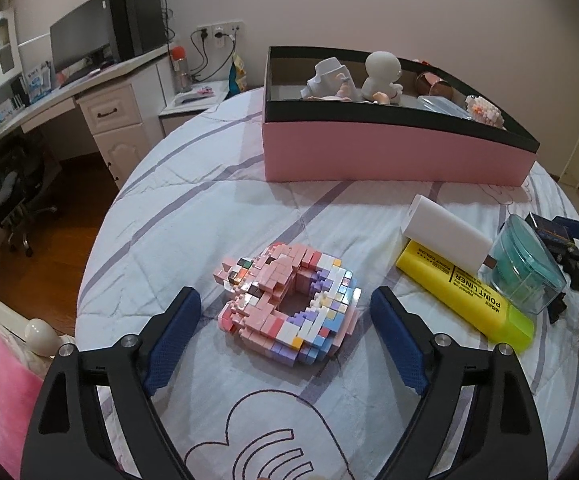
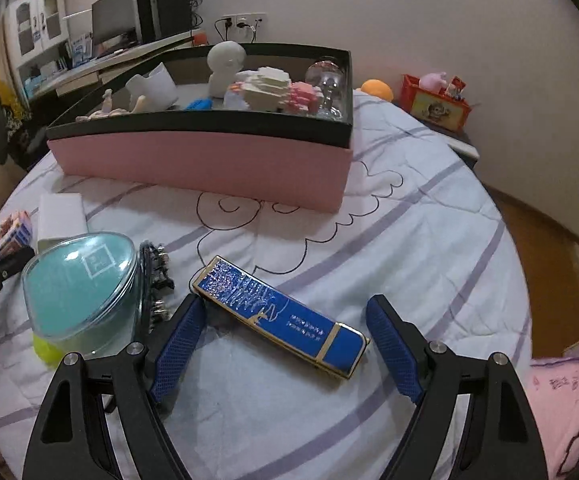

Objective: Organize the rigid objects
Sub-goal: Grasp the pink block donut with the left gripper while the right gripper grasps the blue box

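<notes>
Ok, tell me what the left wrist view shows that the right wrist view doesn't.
Left only: the open left hand-held gripper around the pink block donut, and the yellow highlighter's printed label. Right only: the open right hand-held gripper over the blue box. Both: the pink storage box, teal container and white power bank.

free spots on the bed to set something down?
Bare quilt between the brick donut and the pink box, and right of the blue case. Crowded around the teal container, highlighter and white charger.
</notes>
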`<action>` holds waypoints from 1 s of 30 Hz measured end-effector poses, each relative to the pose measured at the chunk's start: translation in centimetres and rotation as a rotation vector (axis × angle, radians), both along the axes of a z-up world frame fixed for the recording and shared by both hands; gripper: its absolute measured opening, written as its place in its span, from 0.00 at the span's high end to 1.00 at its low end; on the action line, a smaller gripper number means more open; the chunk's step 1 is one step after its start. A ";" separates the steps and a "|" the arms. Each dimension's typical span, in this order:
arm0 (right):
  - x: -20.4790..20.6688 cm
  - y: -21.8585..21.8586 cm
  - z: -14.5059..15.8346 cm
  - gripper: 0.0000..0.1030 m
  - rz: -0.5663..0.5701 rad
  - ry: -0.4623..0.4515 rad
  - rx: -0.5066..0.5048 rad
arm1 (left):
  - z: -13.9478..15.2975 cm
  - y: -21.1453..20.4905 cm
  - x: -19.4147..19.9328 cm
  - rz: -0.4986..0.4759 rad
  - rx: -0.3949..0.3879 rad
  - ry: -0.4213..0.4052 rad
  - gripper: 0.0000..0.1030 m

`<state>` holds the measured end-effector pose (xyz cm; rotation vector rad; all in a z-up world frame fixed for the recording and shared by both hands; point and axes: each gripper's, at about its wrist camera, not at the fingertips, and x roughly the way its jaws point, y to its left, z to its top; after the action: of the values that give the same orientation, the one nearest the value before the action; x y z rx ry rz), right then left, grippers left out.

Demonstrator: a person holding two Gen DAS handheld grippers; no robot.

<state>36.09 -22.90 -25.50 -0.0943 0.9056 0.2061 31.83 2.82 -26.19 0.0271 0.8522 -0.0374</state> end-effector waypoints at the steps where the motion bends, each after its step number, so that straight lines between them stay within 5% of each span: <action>1: -0.2 -0.4 0.2 0.39 -0.009 -0.010 0.000 | 0.0 0.0 0.0 0.001 0.000 -0.002 0.14; 5: -1.6 -1.2 0.4 0.79 -0.019 -0.027 0.041 | -0.1 0.1 -0.1 0.007 -0.005 -0.005 0.14; 13: -3.1 -0.5 0.4 0.78 -0.021 -0.034 0.077 | 0.0 0.4 -0.5 0.011 -0.010 -0.011 0.14; 21: -1.7 0.2 0.2 0.59 -0.036 -0.043 0.038 | 0.1 1.3 -0.6 0.055 -0.024 -0.012 0.17; 24: -1.5 0.3 0.2 0.58 -0.036 -0.040 0.025 | 0.1 0.7 -0.3 0.043 0.007 -0.017 0.34; 27: -1.5 0.0 0.2 0.63 -0.042 -0.042 0.031 | 0.1 0.3 -0.3 0.022 0.026 -0.029 0.34; 29: -1.6 -0.2 0.3 0.81 -0.045 -0.048 0.042 | 0.2 0.4 -0.5 0.013 0.011 -0.034 0.34; 30: -1.7 -0.3 0.3 0.80 -0.048 -0.051 0.045 | 0.3 0.4 -0.6 0.015 0.010 -0.038 0.34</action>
<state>34.36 -23.16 -25.23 -0.0362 0.8509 0.1789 31.27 3.24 -25.88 0.0308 0.8144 -0.0190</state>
